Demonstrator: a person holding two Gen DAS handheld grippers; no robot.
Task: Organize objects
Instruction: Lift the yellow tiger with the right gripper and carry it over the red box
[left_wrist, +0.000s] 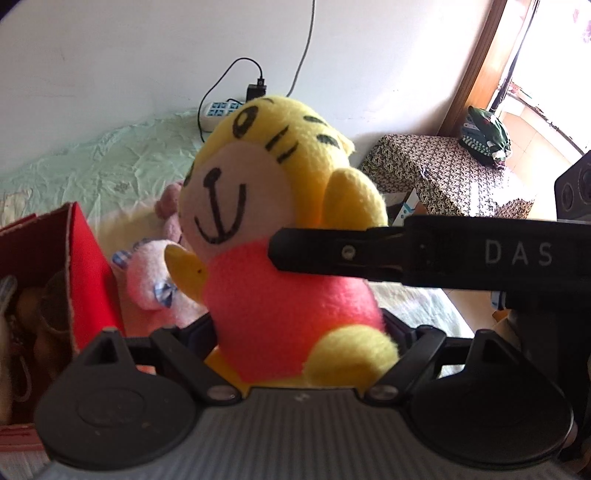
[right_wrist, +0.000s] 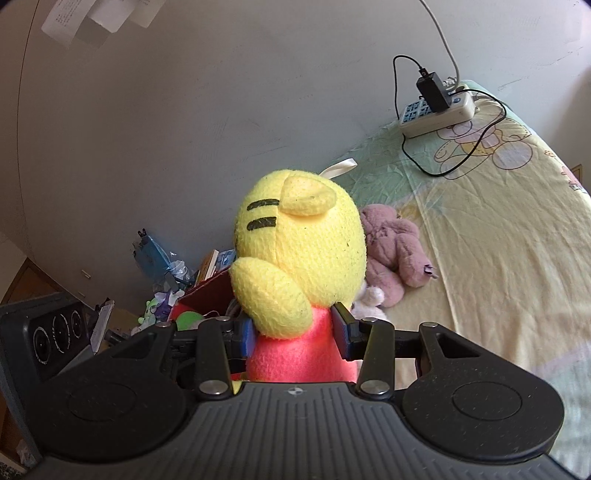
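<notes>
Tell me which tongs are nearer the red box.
Left. The left tongs flank the base of the tiger plush, right beside the red box. The right tongs clamp its pink torso from the side away from the box.

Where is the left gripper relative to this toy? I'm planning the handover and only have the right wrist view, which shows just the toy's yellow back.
Observer: The left gripper has the tiger plush between its jaws, low on the pink body.
Operator: Is a container nearby?
Observer: Yes. In the left wrist view an open red box stands to the left of the tiger, with things already inside.
Operator: Is anything between them?
Observer: A pink plush with a blue checked bow lies between the box and the tiger.
</notes>
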